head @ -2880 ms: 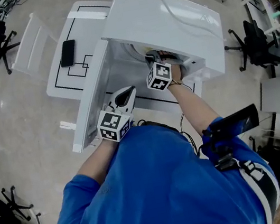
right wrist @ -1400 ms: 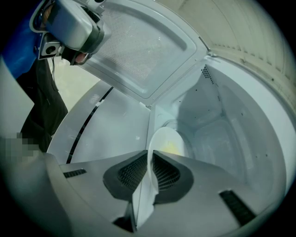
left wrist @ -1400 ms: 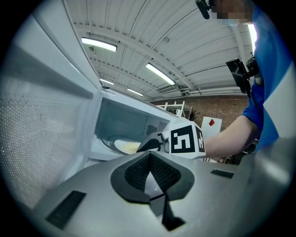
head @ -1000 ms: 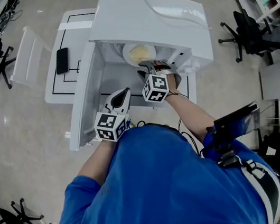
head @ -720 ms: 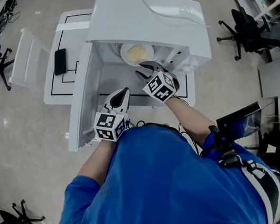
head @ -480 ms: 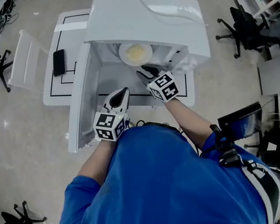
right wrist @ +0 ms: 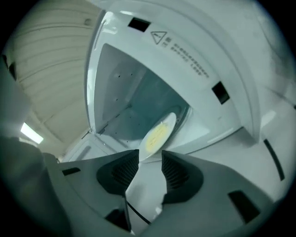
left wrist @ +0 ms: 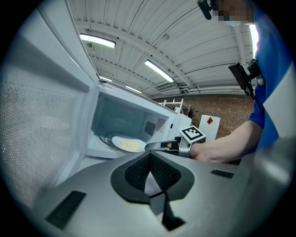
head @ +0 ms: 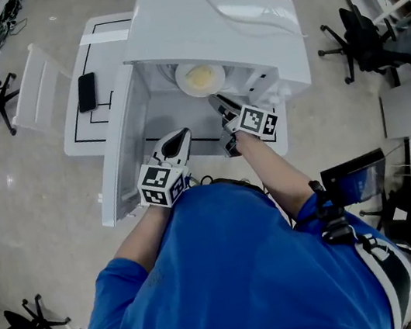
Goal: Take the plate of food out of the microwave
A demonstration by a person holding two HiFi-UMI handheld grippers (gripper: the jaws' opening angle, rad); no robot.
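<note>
We look steeply down over a person in a blue shirt standing at a white microwave (head: 212, 21) on a white bench (head: 84, 134). The microwave door (head: 123, 135) stands swung open to the left. The plate of food (head: 201, 79), white with a pale yellow heap in the middle, sits inside the oven cavity on its floor, close to the front opening.

The right gripper (head: 218, 104) is held just in front of the opening and points in at the plate. Its fingers (right wrist: 122, 169) are opening, with a clear gap between them; the near rim of the plate lies just beyond their tips, and neither pad presses on it.

The left gripper (head: 181, 136) hangs lower, between the open door and the person's body. Its fingers (left wrist: 136, 173) are closed tip to tip with nothing in them. From its own view we see the plate (left wrist: 127, 144) in the cavity and the right gripper (left wrist: 157, 146) reaching toward it.

A dark phone (head: 86, 92) lies on the bench, left of the door
</note>
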